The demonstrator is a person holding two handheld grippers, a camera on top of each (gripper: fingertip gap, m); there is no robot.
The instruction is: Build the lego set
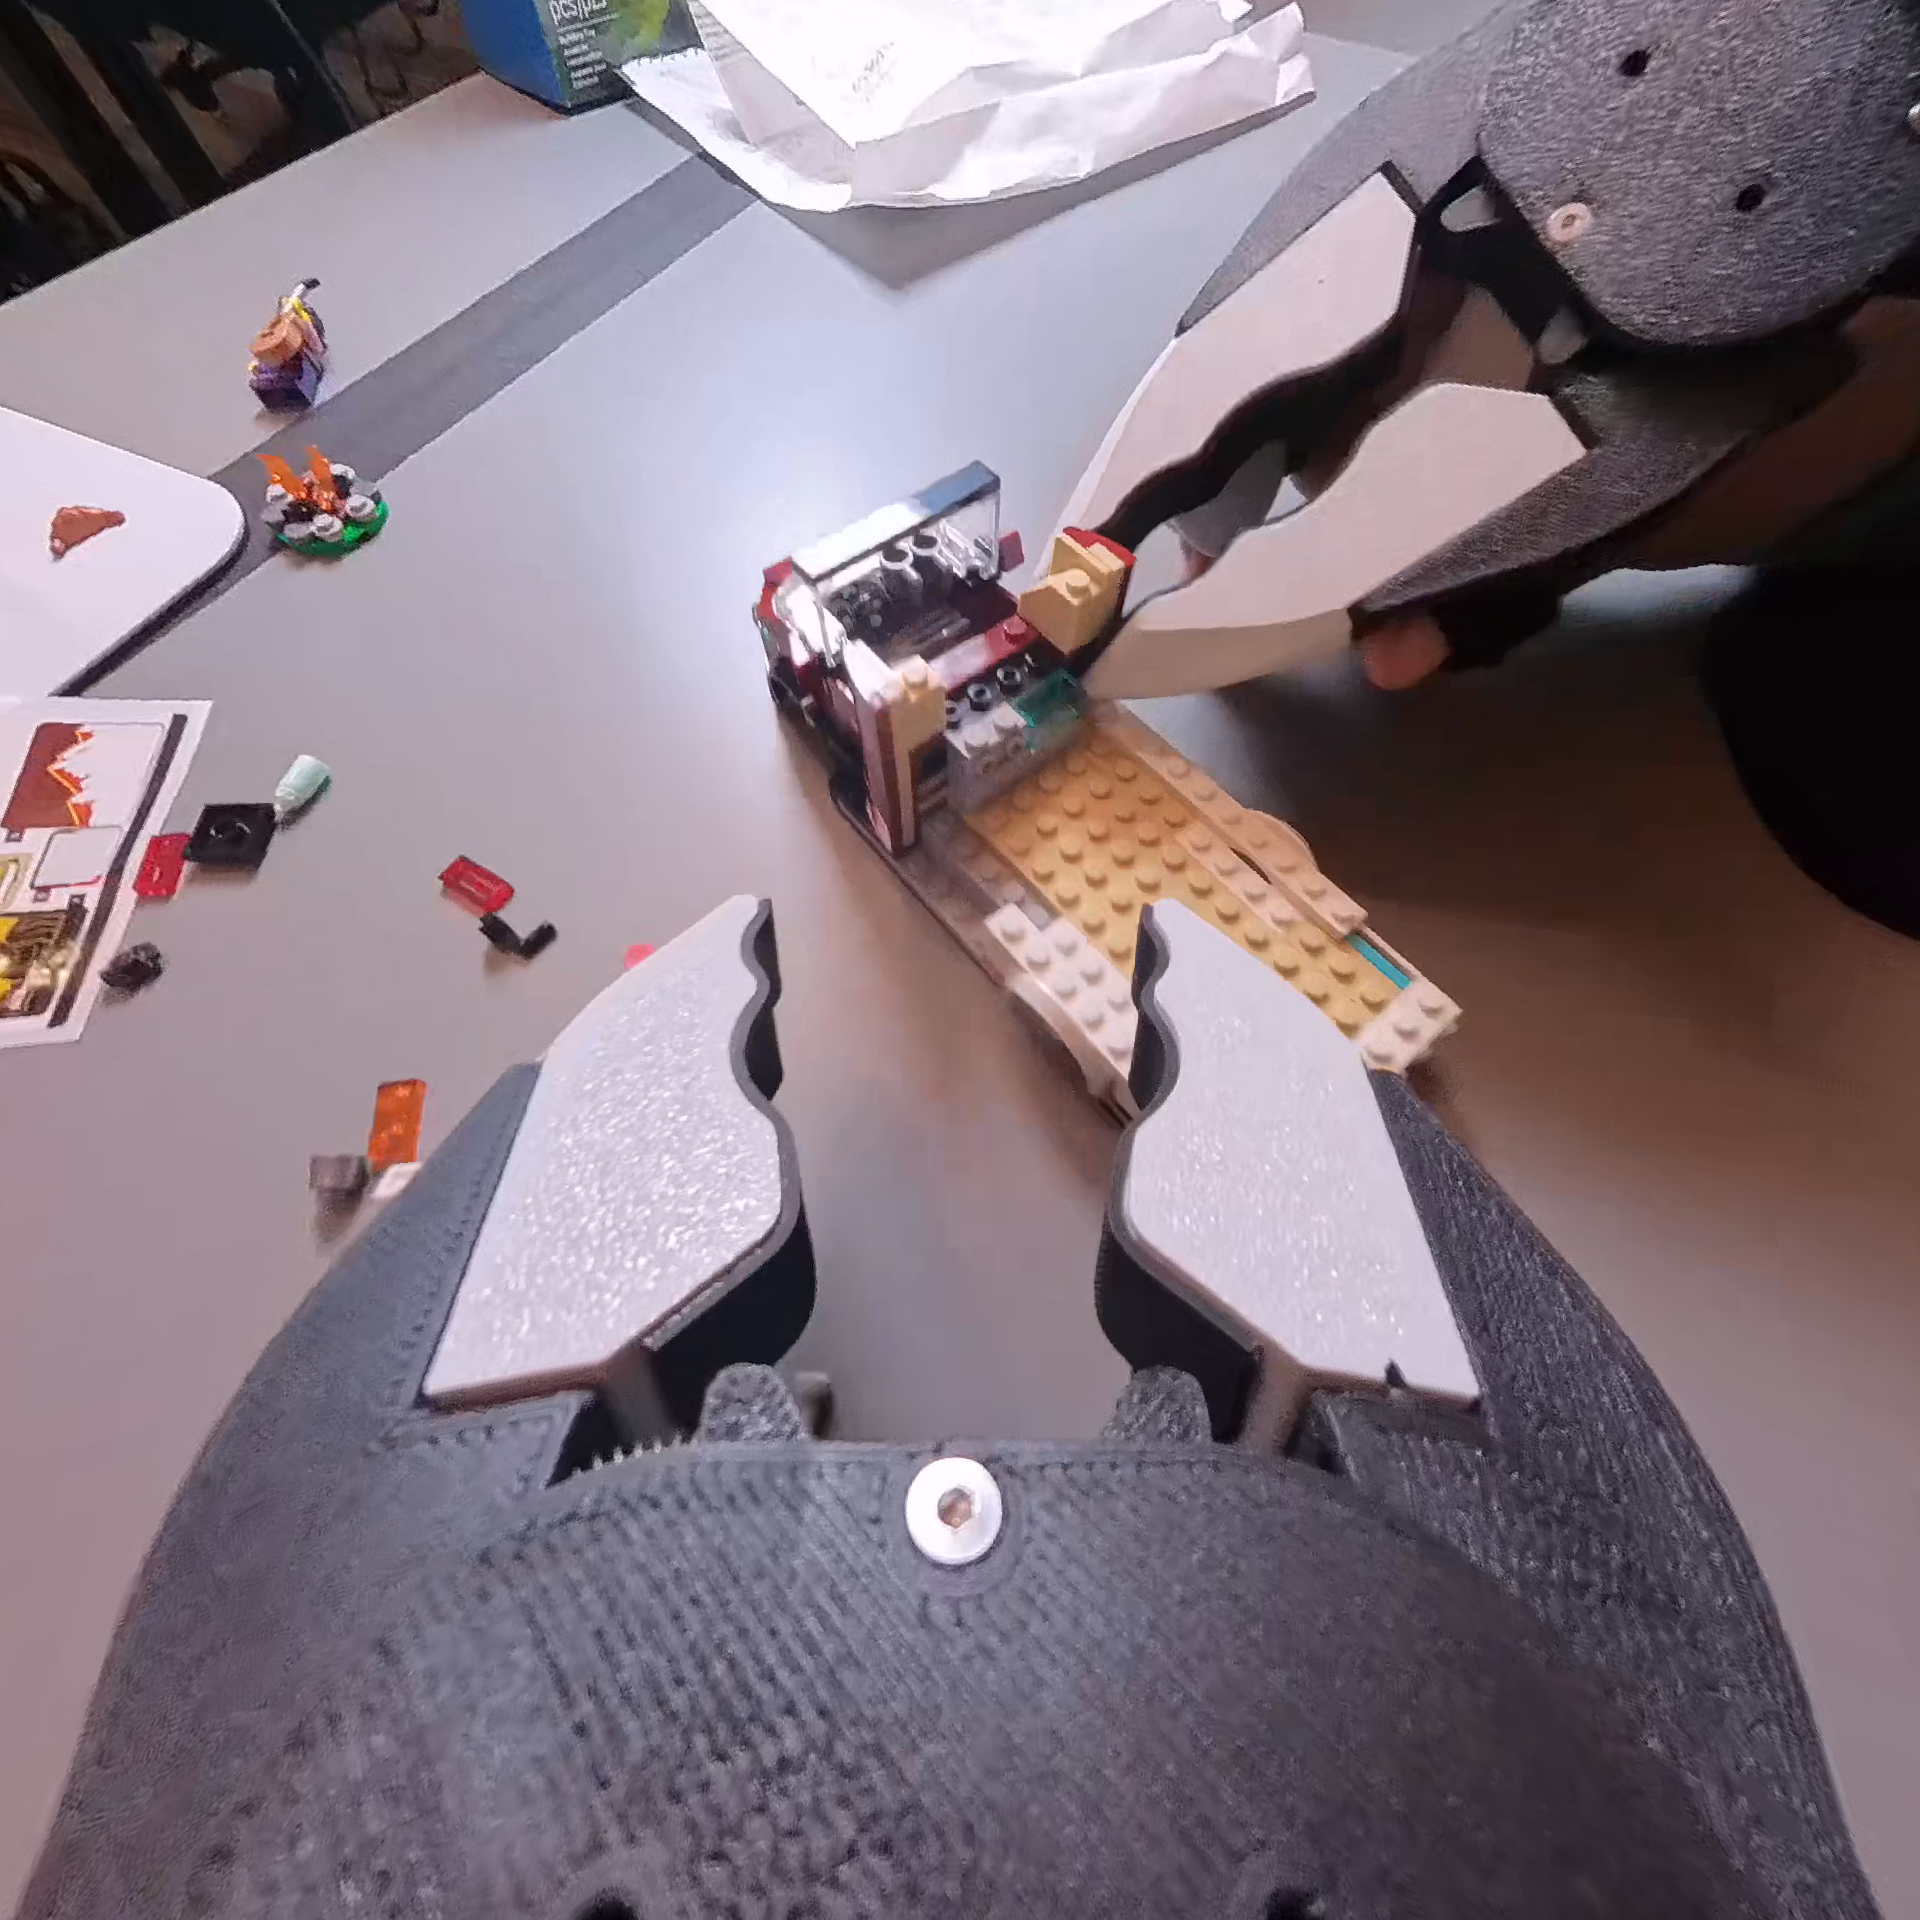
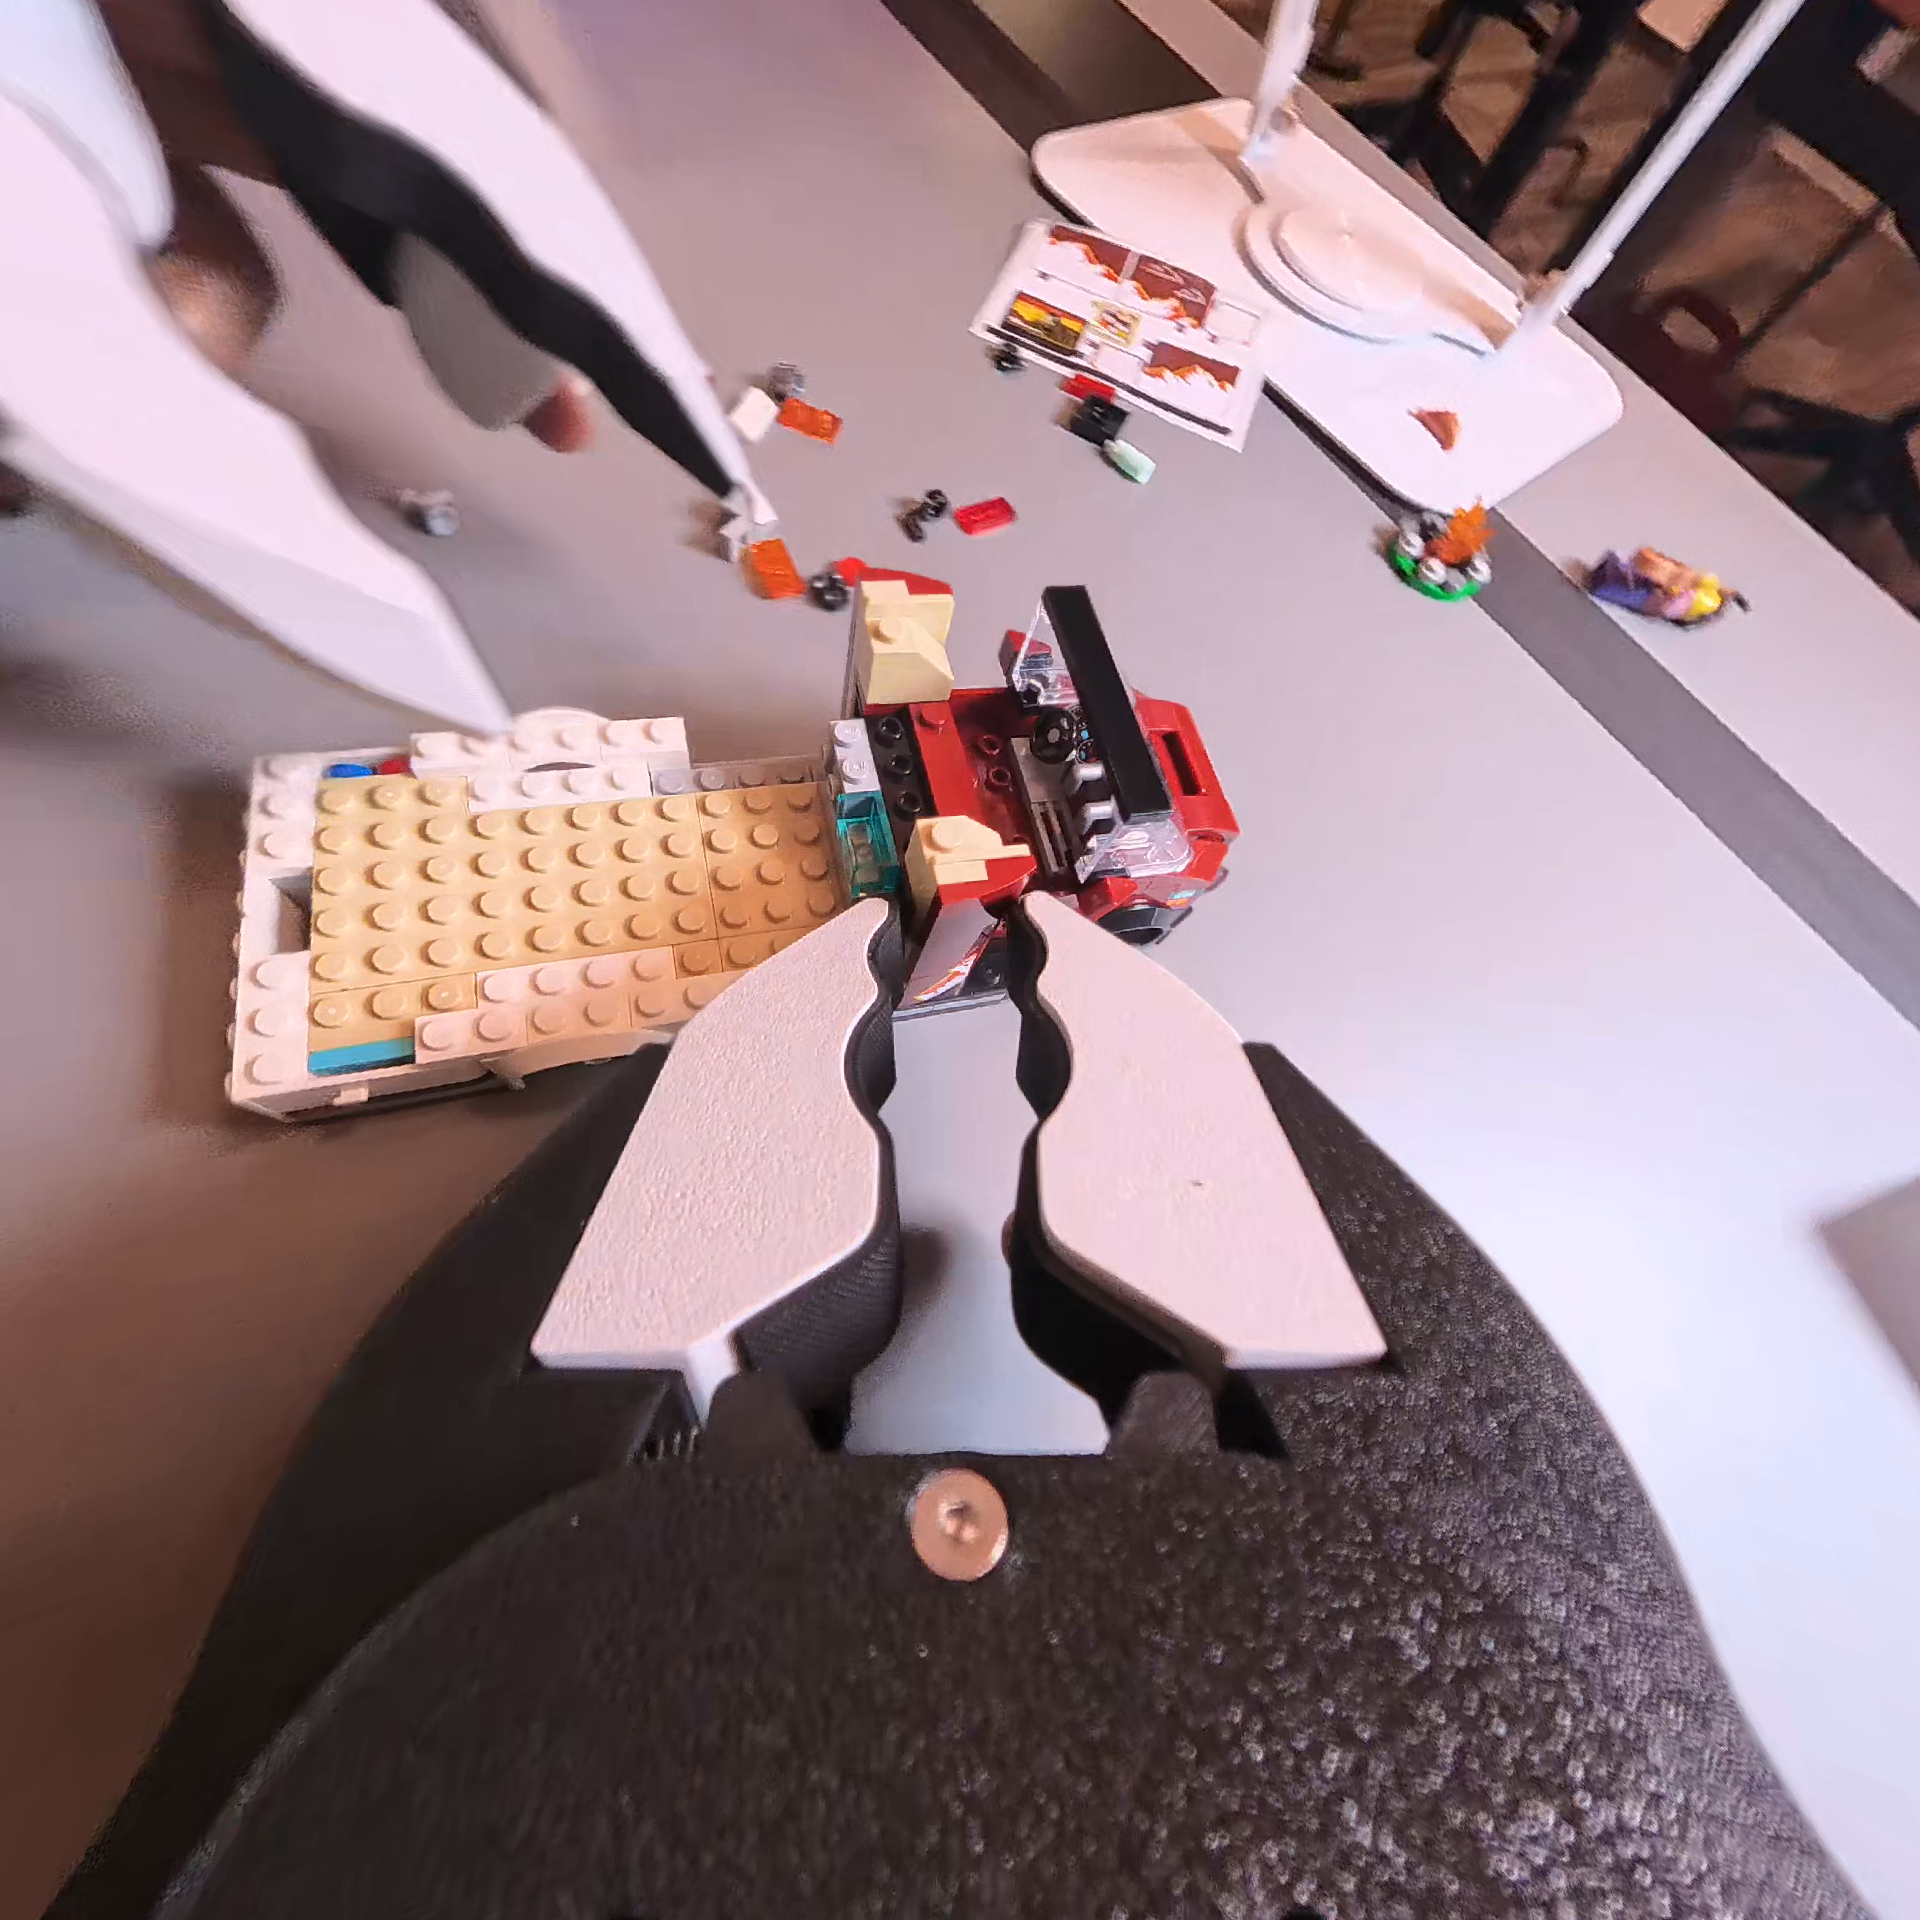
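Observation:
A partly built lego truck (image 1: 1039, 790) sits on the grey table, with a dark red cab (image 2: 1091, 790) and a tan studded bed (image 2: 540, 883) edged in white. My right gripper (image 2: 954, 920) is shut on the cab's near side door panel (image 2: 951, 961), just below a tan and red piece (image 2: 961, 857). In the left wrist view it (image 1: 1091, 613) reaches in from the upper right. My left gripper (image 1: 961, 935) is open and empty, low over the table at the truck's rear end. It also shows in the right wrist view (image 2: 623, 608) at the upper left, blurred.
Loose small pieces lie left of the truck: a red tile (image 1: 473, 883), an orange tile (image 1: 397, 1122) and black bits. A sticker sheet (image 1: 62, 862), a white lamp base (image 2: 1351, 260), a campfire build (image 1: 327, 509), a purple minifigure (image 1: 289, 348) and a white paper bag (image 1: 987, 94) stand farther off. My right fingertips sit around 8 cm from my left ones. My right tips are about 15 cm from the orange tile (image 1: 397, 1122), my left tips only 9 cm. Look for it in the right wrist view (image 2: 807, 419) too.

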